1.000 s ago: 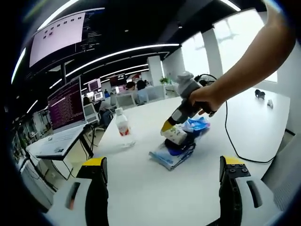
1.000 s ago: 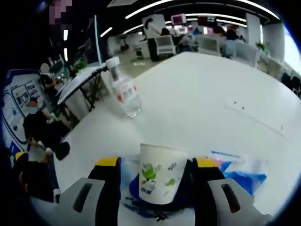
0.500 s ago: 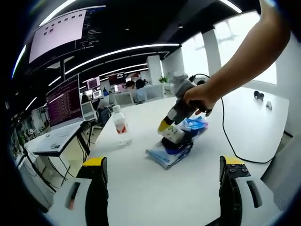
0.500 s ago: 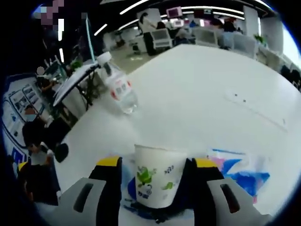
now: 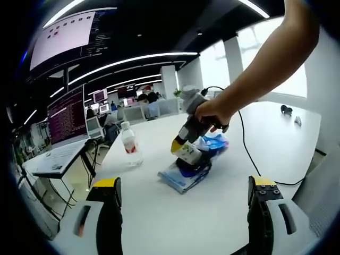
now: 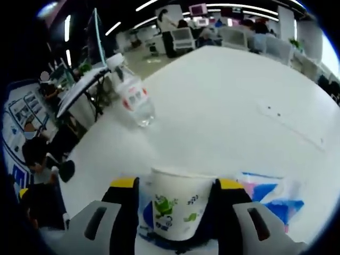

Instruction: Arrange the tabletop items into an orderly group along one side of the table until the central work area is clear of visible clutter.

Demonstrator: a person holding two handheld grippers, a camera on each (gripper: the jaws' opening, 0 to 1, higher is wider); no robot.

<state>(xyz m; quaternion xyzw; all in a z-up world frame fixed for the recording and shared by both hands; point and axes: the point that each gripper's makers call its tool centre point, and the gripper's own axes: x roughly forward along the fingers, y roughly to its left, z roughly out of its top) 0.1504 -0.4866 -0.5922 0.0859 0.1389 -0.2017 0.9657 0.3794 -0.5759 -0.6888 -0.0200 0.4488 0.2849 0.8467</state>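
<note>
A white paper cup (image 6: 181, 204) with green print sits between the jaws of my right gripper (image 6: 178, 199), which is shut on it. Seen from the left gripper view, that cup (image 5: 187, 153) is held just above a blue and white bag pile (image 5: 187, 172) on the white table (image 5: 175, 212), with a person's hand on the right gripper (image 5: 183, 143). A clear water bottle (image 5: 129, 145) with a red label stands to the left, and it appears too in the right gripper view (image 6: 133, 98). My left gripper (image 5: 183, 204) is open and holds nothing, over the near table.
A black cable (image 5: 249, 154) runs across the table at the right. A side desk with a laptop (image 5: 53, 159) and a monitor (image 5: 66, 114) stands left of the table. Small dark items (image 5: 286, 110) lie far right. Office chairs and people fill the background.
The left gripper view has pulled back slightly, so the cup and pile look a bit smaller and further left. The right gripper stays shut on the cup, now a little closer to the bottle.
</note>
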